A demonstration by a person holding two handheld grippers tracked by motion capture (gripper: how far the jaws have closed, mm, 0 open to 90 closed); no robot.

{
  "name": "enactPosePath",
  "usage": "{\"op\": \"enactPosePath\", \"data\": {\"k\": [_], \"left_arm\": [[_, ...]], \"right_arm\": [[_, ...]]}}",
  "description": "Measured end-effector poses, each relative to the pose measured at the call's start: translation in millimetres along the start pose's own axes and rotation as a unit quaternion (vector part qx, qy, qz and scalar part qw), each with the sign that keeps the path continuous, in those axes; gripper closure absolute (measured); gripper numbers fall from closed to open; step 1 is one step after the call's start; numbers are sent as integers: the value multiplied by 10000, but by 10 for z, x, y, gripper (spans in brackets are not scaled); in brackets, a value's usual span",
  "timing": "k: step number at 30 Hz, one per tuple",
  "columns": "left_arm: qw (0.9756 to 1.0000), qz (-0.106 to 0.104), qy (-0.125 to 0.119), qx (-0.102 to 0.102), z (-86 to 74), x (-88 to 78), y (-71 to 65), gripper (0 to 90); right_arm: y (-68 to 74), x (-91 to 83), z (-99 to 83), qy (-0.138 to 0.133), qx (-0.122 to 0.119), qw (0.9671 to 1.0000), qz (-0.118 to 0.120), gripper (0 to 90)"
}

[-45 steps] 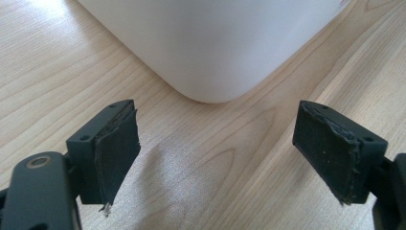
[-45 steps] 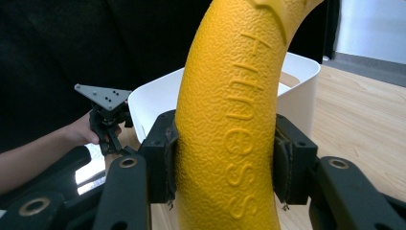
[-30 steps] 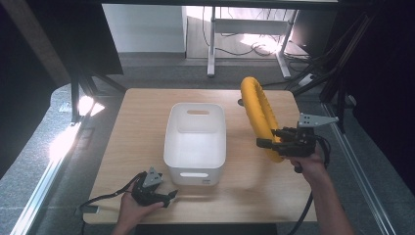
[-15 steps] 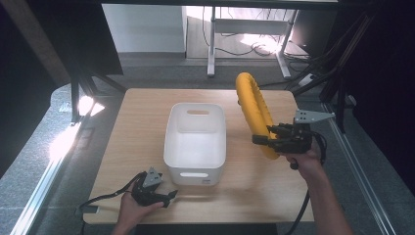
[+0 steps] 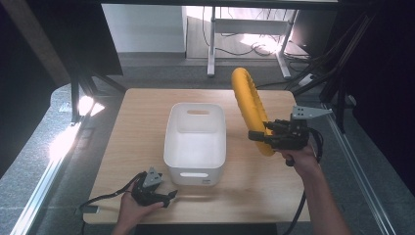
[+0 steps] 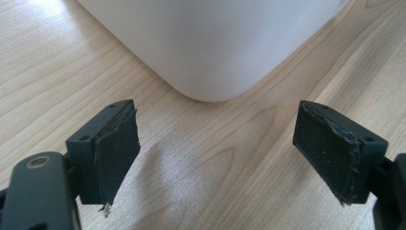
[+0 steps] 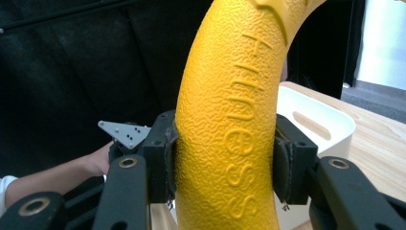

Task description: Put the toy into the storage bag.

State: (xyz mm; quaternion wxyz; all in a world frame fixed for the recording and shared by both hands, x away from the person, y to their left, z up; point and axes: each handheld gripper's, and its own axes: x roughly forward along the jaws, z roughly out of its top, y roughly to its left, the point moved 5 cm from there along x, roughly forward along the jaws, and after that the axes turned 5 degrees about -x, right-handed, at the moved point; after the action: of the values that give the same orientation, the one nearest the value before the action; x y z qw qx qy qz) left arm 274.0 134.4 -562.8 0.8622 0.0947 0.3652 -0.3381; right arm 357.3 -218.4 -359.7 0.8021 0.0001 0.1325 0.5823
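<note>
A yellow textured ring [image 5: 248,107] with raised lettering stands on edge above the table, right of the white bin [image 5: 195,161]. My right gripper [image 5: 259,137] is shut on its lower part; in the right gripper view both pads press the yellow ring [image 7: 230,143] from either side. Near the table's front left, my left gripper [image 5: 169,196] rests in a hand, pointing toward the bin. In the left gripper view its jaws stand wide apart with nothing between them, and the bin's rounded corner [image 6: 215,52] lies just ahead of the left gripper [image 6: 225,158].
The wooden table [image 5: 127,142] carries the bin at its centre. The bin has a handle slot [image 5: 198,112] at its far end and another at its near end. Metal rails run along both sides, and a desk frame with cables stands behind.
The right gripper has carried the yellow ring slightly left, toward the bin. The left gripper has stayed where it was.
</note>
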Motion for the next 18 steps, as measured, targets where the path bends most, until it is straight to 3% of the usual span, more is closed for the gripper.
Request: {"op": "enactPosePath", "data": {"k": [18], "left_arm": [[10000, -1, -5, 5, 1, -4, 2, 160]], "right_arm": [[31, 95, 104, -160, -39, 9998, 82, 507]]}}
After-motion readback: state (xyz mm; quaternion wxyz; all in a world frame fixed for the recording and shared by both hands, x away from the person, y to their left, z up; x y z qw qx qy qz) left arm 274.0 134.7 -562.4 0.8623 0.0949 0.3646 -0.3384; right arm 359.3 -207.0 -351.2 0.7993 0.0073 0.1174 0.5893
